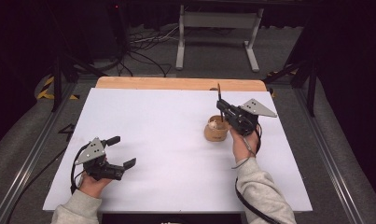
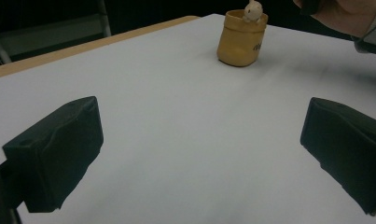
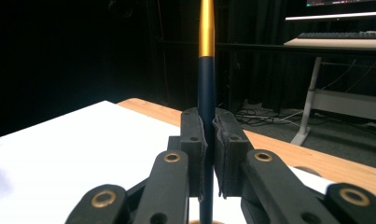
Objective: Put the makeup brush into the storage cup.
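nearest you, your left gripper [image 1: 121, 152] rests low on the white table [image 1: 167, 140], jaws spread wide and holding nothing, well apart from the work. farther out, your right gripper [image 3: 208, 154] is clamped on a dark pen with a gold end [image 3: 206, 84], its long axis upright, right over the tan cup [image 1: 216, 129]. the pen goes straight down, so the right hand is the one placed for it.

White worktop [image 1: 167, 140], flat and matte, with a bare wooden strip [image 1: 176, 83] along its far edge. One thing stands on it: a small tan pot [image 1: 215, 131], right of centre in the high view, upright.
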A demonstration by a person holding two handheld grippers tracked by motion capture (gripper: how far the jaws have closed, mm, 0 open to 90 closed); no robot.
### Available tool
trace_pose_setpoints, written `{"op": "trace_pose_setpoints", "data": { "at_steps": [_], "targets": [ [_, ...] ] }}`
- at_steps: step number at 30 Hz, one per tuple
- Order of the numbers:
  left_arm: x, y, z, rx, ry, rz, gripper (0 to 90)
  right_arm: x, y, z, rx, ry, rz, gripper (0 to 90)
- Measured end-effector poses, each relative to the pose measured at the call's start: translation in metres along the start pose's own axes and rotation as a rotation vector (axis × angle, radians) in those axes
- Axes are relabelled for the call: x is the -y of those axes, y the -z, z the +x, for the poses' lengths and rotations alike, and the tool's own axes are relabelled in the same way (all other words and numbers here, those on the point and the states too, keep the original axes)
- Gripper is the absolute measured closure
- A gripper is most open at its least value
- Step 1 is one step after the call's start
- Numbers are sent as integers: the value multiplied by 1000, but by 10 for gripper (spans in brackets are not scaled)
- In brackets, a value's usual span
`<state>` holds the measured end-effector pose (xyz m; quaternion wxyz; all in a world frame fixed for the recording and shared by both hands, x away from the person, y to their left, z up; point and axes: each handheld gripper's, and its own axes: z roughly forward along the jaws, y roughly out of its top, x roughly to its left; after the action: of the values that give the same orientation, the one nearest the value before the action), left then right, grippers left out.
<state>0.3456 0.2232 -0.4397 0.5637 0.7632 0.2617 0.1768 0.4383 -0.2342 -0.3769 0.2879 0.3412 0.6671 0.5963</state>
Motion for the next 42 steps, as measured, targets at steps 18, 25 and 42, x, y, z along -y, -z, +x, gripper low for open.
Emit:
{"op": "trace_pose_setpoints", "data": {
  "at_steps": [18, 25, 42],
  "targets": [
    [1, -1, 0, 12, 1, 8, 0, 34, -9, -9, 15, -26, 67, 834],
    [1, -2, -1, 17, -3, 11, 0, 41, -11, -9, 19, -28, 94, 832],
    [1, -3, -1, 31, 1, 22, 0, 42, -1, -8, 51, -23, 88, 615]
  ]
}}
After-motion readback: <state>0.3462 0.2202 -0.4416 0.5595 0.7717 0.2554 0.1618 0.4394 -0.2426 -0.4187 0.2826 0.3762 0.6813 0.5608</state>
